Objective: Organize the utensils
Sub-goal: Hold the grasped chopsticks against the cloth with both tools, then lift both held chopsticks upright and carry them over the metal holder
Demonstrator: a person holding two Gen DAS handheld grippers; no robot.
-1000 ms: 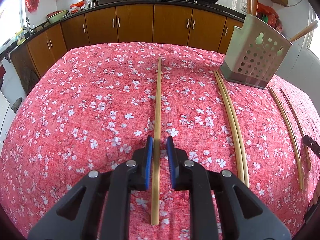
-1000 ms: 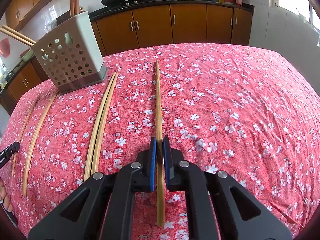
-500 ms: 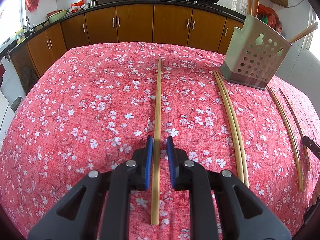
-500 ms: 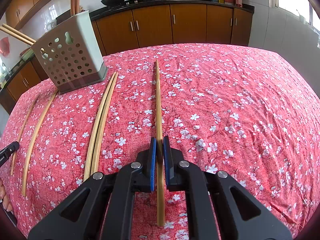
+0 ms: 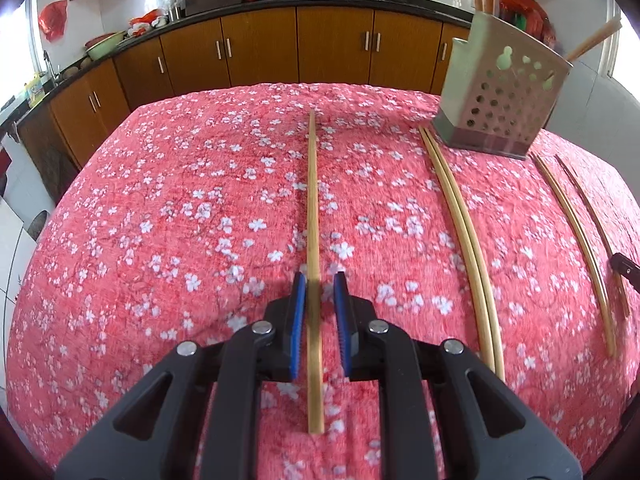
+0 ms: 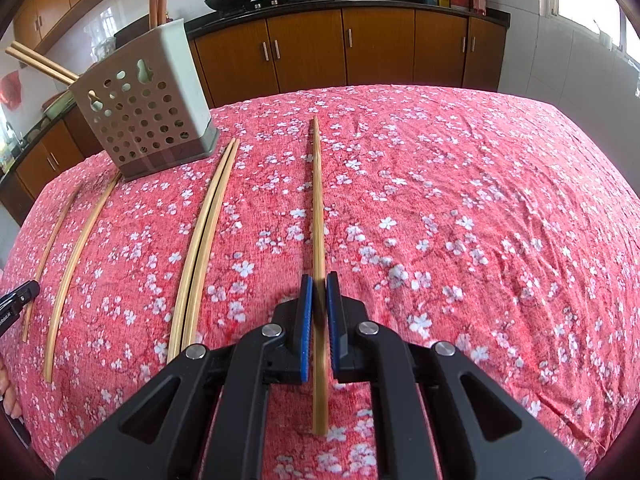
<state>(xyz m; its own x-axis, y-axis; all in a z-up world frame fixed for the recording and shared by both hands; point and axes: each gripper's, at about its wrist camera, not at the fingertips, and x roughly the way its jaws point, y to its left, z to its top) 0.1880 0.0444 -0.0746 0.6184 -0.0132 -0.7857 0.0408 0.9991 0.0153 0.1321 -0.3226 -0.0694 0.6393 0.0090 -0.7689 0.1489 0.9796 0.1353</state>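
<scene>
1. The step in hand looks like lifting two chopsticks into the holder (image 5: 500, 104), which stands at 1 o'clock from the left gripper (image 5: 320, 280) and 11 o'clock from the right gripper (image 6: 319, 282).
2. The left chopstick (image 5: 312, 200) lies between the left gripper's pads. It touches the 9 o'clock pad and a gap shows on the 3 o'clock side, so the jaws are slightly apart. Close them fully before lifting.
3. The right gripper is clamped on the right chopstick (image 6: 318, 200), which points to 12 o'clock.
4. Both grips sit near the chopsticks' near ends, so the far tips will probably droop. Raise them slowly, tips clear of the cloth on the bench (image 5: 160, 240).
5. Tip each chopstick upright over the holder's open top, away from the ones already inside.
6. Both grippers slant steeply down, side by side and well apart.
</scene>
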